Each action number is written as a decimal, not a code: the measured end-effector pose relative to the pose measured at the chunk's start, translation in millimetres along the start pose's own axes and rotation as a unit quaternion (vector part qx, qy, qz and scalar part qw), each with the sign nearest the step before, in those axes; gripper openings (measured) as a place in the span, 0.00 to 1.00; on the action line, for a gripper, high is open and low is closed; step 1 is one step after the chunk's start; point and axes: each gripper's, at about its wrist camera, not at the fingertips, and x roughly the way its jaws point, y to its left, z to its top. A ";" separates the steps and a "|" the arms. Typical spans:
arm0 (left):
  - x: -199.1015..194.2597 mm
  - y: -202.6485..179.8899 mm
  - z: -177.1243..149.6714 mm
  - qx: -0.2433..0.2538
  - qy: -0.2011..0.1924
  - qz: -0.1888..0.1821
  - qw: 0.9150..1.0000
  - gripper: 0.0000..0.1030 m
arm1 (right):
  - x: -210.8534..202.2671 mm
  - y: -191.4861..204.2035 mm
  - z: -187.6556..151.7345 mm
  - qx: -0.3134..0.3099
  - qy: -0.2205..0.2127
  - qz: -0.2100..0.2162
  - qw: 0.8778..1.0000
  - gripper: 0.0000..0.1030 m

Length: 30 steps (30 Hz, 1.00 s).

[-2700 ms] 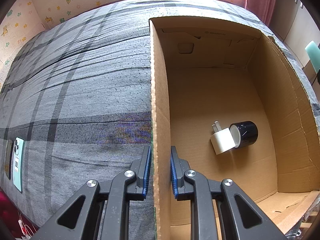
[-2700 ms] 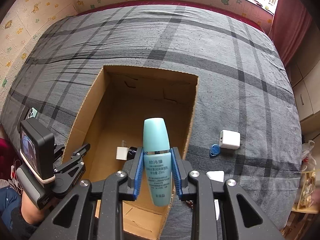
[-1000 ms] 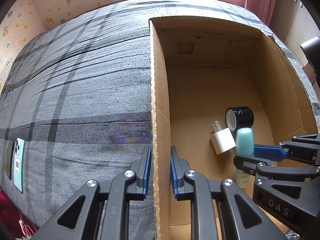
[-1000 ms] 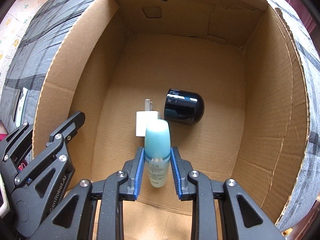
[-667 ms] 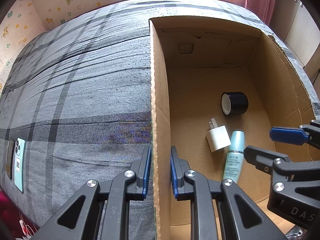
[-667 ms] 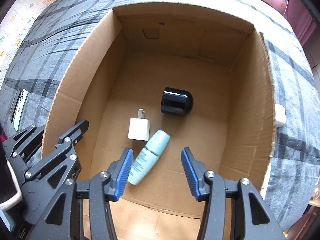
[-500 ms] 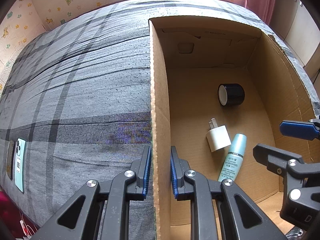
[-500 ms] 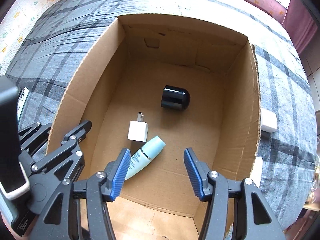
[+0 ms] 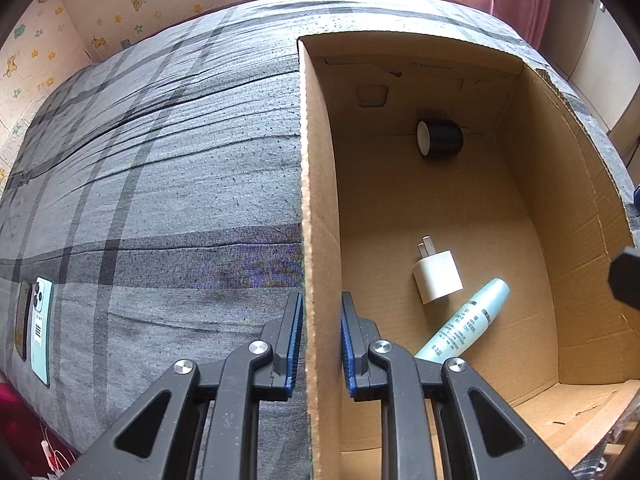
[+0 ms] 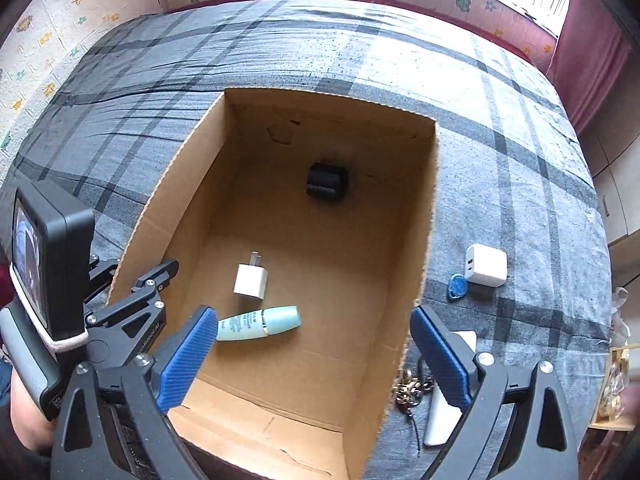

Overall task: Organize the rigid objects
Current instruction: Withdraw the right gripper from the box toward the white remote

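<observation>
An open cardboard box (image 10: pixel 424 216) sits on a grey plaid bed. Inside lie a teal bottle (image 10: pixel 260 323), a white plug charger (image 10: pixel 250 280) and a black round jar (image 10: pixel 326 181). My left gripper (image 9: pixel 318 340) is shut on the box's left wall (image 9: pixel 316 200); the bottle (image 9: pixel 464 326), charger (image 9: pixel 438 278) and jar (image 9: pixel 440 137) show in its view. My right gripper (image 10: pixel 316 350) is wide open and empty, raised above the box's near end.
Right of the box on the bed lie a white square charger (image 10: pixel 486 265), a blue tag (image 10: pixel 456 286), a white flat object (image 10: pixel 444 416) and a keychain (image 10: pixel 410 390). A teal phone (image 9: pixel 40 312) lies at the bed's left edge.
My right gripper let the teal bottle go inside the box, opened wide and pulled up and back. The black jar rolled to the box's far end. The left gripper stayed put.
</observation>
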 end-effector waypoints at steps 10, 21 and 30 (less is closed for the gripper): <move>-0.5 1.0 0.1 -0.001 0.000 0.000 1.000 0.20 | -23.2 -44.5 -3.3 0.025 -0.017 -0.014 0.999 1.00; 0.4 0.9 0.0 -0.001 0.001 0.002 1.000 0.20 | -13.1 -104.3 -36.4 0.081 -0.005 -0.040 0.996 1.00; 0.4 0.7 0.9 -0.003 0.001 0.003 1.000 0.20 | 29.0 -128.4 -78.4 0.098 0.037 -0.048 0.993 1.00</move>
